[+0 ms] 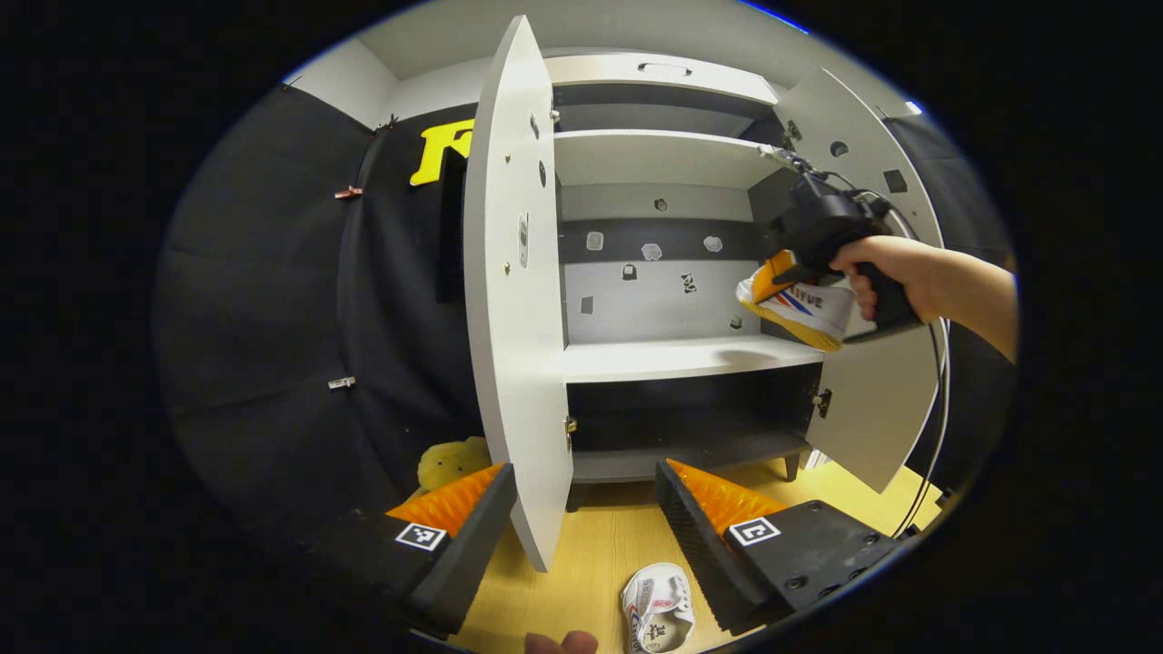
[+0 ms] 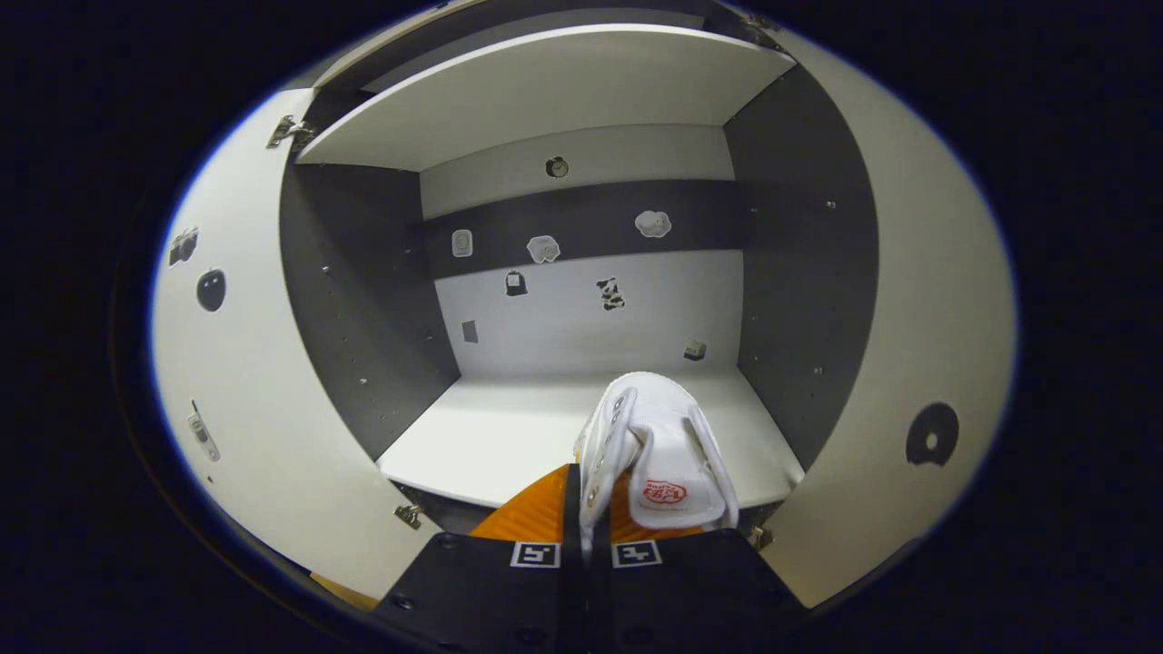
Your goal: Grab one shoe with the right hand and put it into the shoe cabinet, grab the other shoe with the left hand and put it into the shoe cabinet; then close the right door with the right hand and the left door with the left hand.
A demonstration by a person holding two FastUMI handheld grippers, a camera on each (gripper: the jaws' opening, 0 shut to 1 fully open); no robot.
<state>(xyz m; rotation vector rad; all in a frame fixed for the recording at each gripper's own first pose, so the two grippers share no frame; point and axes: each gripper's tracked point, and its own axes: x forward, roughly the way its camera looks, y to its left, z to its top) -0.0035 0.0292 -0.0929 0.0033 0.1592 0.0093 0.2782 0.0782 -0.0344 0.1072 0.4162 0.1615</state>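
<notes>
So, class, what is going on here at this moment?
A person is loading a shoe cabinet whose two doors stand open. The right gripper, shut on a white sneaker, holds it just above the middle shelf. The left gripper is open, above the other sneaker on the floor.

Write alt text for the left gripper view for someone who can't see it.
A hand holds the right claw, shut on a white sneaker at the open shoe cabinet's middle shelf. Nearer, the left claw is open above the other sneaker, lying on the wooden floor.
</notes>
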